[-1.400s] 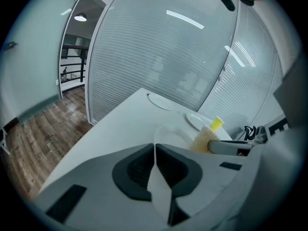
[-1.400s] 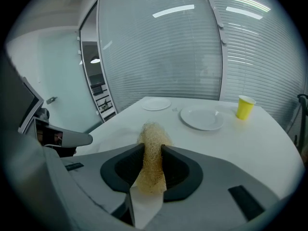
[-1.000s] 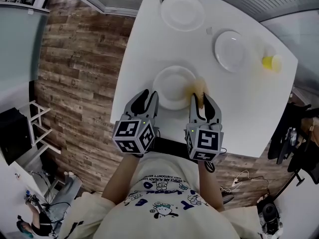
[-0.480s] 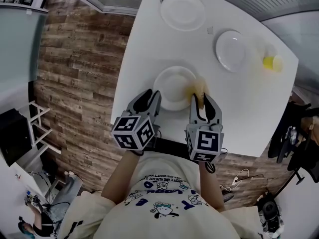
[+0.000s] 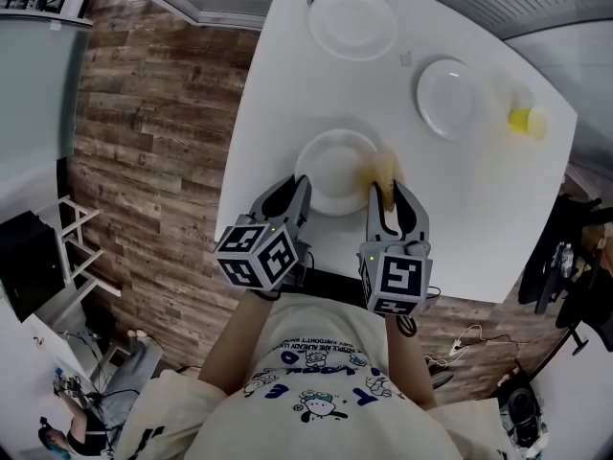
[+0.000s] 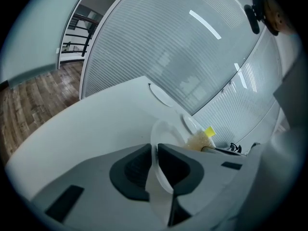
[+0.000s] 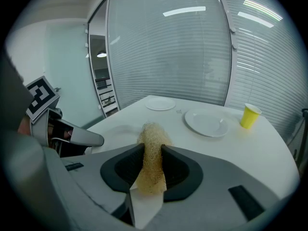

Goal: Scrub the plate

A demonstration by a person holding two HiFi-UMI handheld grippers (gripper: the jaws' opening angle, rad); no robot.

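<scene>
A white plate [image 5: 335, 166] lies on the white table [image 5: 479, 209] just ahead of both grippers. My left gripper [image 5: 293, 188] is at its near left rim; its jaws are closing, and the left gripper view shows the plate's rim [image 6: 166, 134] pinched between the pads. My right gripper [image 5: 388, 192] is shut on a tan fibrous scrubber [image 5: 381, 171], which sticks out past the fingertips at the plate's right edge. In the right gripper view the scrubber [image 7: 153, 143] fills the gap between the jaws, with the left gripper [image 7: 72, 136] to its left.
Two more white plates stand farther back, one at the far end [image 5: 350, 22] and one to the right [image 5: 446, 97]. A yellow cup [image 5: 522, 120] stands near the table's right edge. The person's body is close against the table's near edge.
The left gripper has tilted and its jaws have narrowed from wide apart onto the plate's near rim. The right gripper and scrubber have barely moved.
</scene>
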